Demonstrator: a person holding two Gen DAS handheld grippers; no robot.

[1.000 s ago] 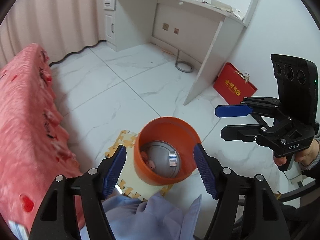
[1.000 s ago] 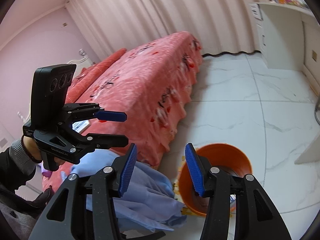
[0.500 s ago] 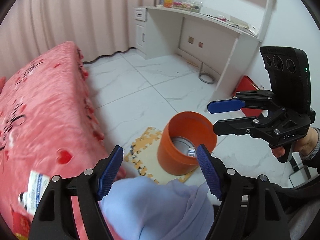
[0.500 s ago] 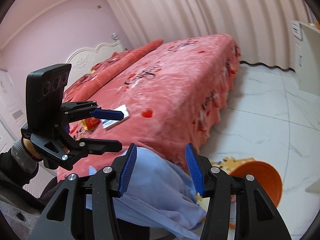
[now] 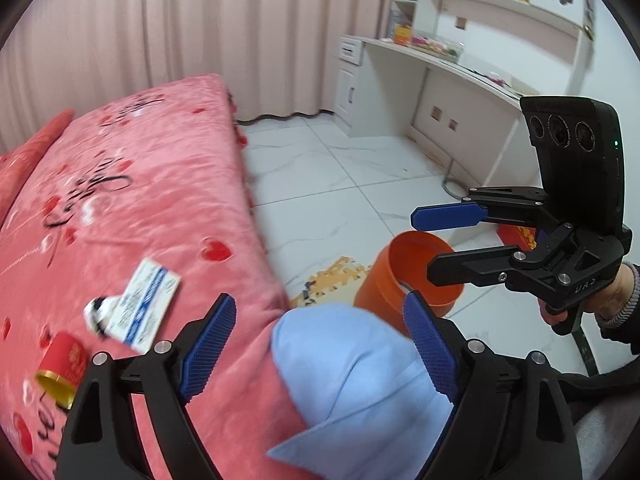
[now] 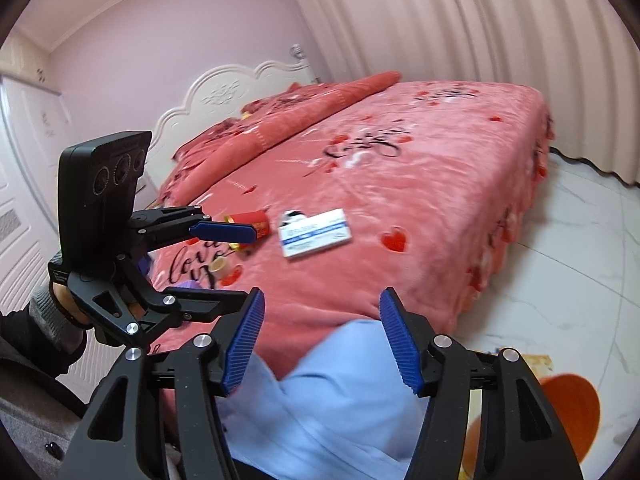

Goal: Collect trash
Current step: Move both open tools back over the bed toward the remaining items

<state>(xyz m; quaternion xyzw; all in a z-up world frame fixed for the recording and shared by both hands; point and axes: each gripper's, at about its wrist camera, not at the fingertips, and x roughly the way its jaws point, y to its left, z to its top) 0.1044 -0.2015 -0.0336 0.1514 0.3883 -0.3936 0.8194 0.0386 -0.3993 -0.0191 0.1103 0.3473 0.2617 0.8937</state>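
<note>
Trash lies on the pink bed [image 5: 132, 200]: a white-and-blue box [image 5: 148, 306] [image 6: 316, 232], a small black-and-white crumpled piece [image 5: 96, 316] [image 6: 291, 216] beside it, a red-and-gold pack [image 5: 60, 364] [image 6: 250, 224], and a small cream cup [image 6: 219, 267]. The orange bin [image 5: 404, 276] [image 6: 572, 408] stands on the floor by the bed. My left gripper [image 5: 320, 344] [image 6: 208, 268] is open and empty above the bed edge. My right gripper [image 6: 322, 340] [image 5: 436, 240] is open and empty, hovering over the bin side.
A person's light blue clothed knee [image 5: 360, 376] fills the foreground between bed and bin. A foam puzzle mat [image 5: 328, 280] lies under the bin. A white desk [image 5: 440, 92] with shelves stands at the far wall. A red bag [image 5: 516, 236] sits behind the right gripper.
Both grippers have swung from above the orange bin toward the bed. The trash on the bed has come into view, and the bin has slid to the lower right.
</note>
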